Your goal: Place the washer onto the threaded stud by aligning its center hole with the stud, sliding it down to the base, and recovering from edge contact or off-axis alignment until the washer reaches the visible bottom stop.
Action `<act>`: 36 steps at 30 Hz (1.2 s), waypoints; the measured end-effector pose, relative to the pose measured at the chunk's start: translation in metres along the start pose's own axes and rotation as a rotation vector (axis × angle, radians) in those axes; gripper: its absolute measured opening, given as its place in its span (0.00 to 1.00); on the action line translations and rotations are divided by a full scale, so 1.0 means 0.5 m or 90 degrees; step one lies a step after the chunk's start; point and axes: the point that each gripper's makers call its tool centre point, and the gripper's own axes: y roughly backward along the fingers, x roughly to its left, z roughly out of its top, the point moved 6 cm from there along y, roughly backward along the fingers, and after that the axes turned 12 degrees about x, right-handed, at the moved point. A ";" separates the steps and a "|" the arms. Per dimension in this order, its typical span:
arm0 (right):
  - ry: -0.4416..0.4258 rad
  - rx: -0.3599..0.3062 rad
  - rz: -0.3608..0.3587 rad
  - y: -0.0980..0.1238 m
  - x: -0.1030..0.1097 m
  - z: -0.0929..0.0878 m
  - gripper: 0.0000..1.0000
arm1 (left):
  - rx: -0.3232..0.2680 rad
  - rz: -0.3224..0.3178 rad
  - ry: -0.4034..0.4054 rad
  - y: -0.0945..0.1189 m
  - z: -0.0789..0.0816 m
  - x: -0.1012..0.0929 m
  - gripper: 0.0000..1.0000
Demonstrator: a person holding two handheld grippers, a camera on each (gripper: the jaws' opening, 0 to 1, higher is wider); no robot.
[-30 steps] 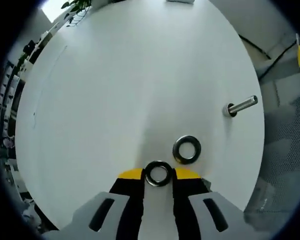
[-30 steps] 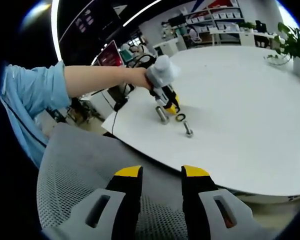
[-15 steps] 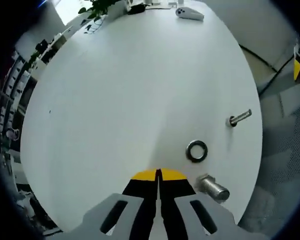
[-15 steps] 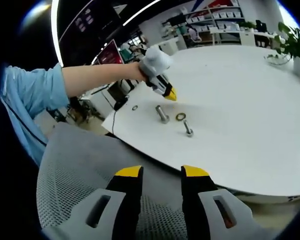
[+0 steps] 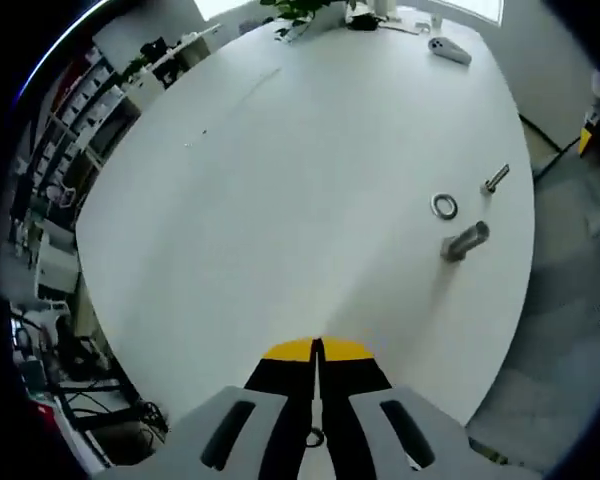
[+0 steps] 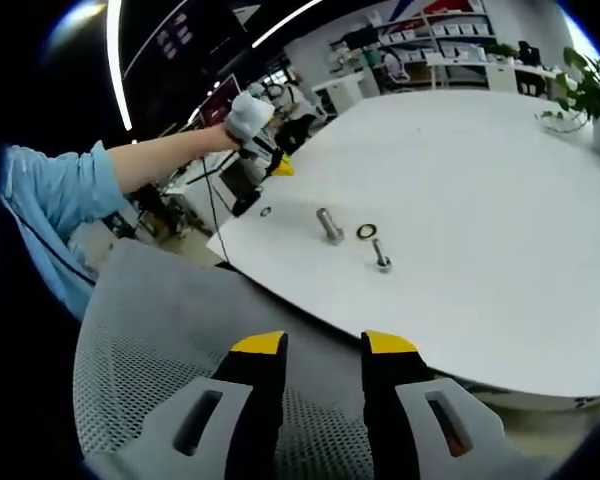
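Note:
On the round white table point(image 5: 280, 180) stands a short metal stud point(image 5: 465, 241) point(image 6: 330, 225). A dark washer point(image 5: 443, 206) point(image 6: 366, 231) lies flat just beside it, not on it, and a thin bolt point(image 5: 496, 179) point(image 6: 381, 255) stands a little further on. Another small washer point(image 6: 266, 211) lies near the table edge. My left gripper point(image 5: 317, 350) is shut with nothing between its yellow tips; a hand holds the left gripper point(image 6: 270, 160) high above that table edge, away from the stud. My right gripper point(image 6: 323, 345) is open and holds nothing, over a chair, off the table.
A grey mesh chair point(image 6: 150, 340) lies between my right gripper and the table edge. A potted plant point(image 5: 300, 10) and a small white device point(image 5: 448, 50) sit at the table's far side. Shelves and desks surround the table.
The left gripper went from holding a washer by the stud to shut and empty, then rose and drew back toward the table edge. The small washer now lies on the table. The right gripper stayed put.

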 end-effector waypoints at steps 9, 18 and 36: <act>0.000 0.001 0.000 0.000 0.000 0.000 0.31 | 0.051 -0.008 0.073 -0.043 -0.127 0.017 0.00; -0.006 0.003 -0.004 0.000 -0.003 -0.001 0.31 | 0.110 0.002 0.093 -0.104 -0.195 0.019 0.00; -0.016 0.014 -0.015 -0.001 -0.006 -0.004 0.31 | 0.137 0.012 0.031 -0.143 -0.140 -0.024 0.00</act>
